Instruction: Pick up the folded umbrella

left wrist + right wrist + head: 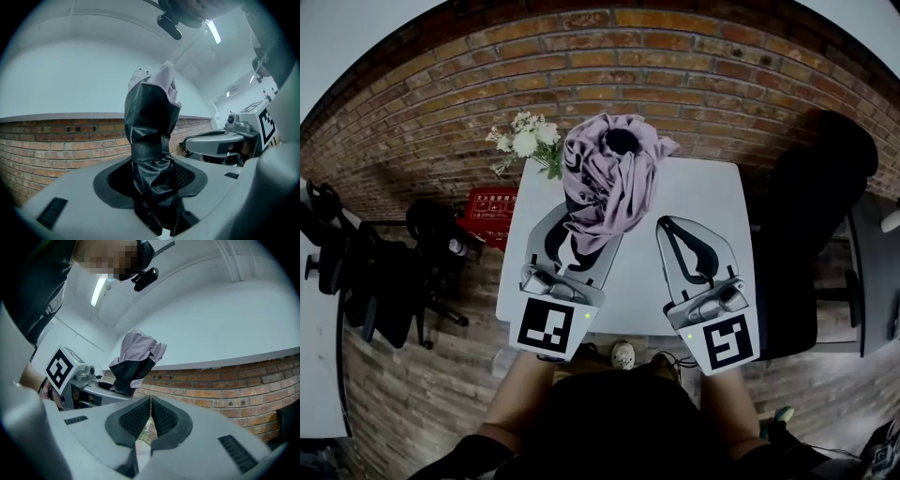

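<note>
Brickwork (694, 56) surrounds the white desk (712, 197). Over the desk's left side, the left hand-held gripper (152, 180) clamps the folded umbrella (150, 122) upright. Over the desk's right side, the right hand-held gripper (150, 416) has its jaws pressed together, empty.

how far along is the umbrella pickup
Done: the left gripper is shut on the folded lilac-and-black fabric umbrella, just below its strap. In hand: it is held upright, apparently clear of the white table. Left: little, perhaps only carrying it off. The right gripper is shut and empty.
</note>
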`<state>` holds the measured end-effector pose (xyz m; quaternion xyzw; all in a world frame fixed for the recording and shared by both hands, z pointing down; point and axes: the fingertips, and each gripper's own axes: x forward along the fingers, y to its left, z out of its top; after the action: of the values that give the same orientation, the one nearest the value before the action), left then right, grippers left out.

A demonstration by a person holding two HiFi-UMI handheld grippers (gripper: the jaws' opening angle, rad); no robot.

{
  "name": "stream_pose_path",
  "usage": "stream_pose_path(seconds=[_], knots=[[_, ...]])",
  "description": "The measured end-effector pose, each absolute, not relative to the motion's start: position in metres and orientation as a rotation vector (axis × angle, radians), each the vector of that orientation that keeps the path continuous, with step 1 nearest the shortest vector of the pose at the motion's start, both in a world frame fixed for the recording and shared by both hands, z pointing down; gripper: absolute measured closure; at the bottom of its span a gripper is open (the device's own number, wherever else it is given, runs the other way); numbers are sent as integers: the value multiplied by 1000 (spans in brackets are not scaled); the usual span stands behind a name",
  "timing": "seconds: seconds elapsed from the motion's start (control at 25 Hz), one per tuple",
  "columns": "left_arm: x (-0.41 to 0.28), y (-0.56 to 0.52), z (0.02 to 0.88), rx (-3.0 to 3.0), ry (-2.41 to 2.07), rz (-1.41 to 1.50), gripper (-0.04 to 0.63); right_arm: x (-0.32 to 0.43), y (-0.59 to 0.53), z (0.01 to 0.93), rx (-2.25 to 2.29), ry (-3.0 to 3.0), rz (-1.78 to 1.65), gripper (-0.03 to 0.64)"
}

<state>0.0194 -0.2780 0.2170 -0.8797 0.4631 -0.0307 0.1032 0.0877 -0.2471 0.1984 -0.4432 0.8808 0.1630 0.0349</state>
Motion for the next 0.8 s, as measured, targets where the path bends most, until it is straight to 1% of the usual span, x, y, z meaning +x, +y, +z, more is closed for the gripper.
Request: stream_pose_path(seconds=[0.8], knots=[[15, -265, 215, -2625, 1323, -76, 378, 74, -242, 198, -1345, 2754, 539, 588]])
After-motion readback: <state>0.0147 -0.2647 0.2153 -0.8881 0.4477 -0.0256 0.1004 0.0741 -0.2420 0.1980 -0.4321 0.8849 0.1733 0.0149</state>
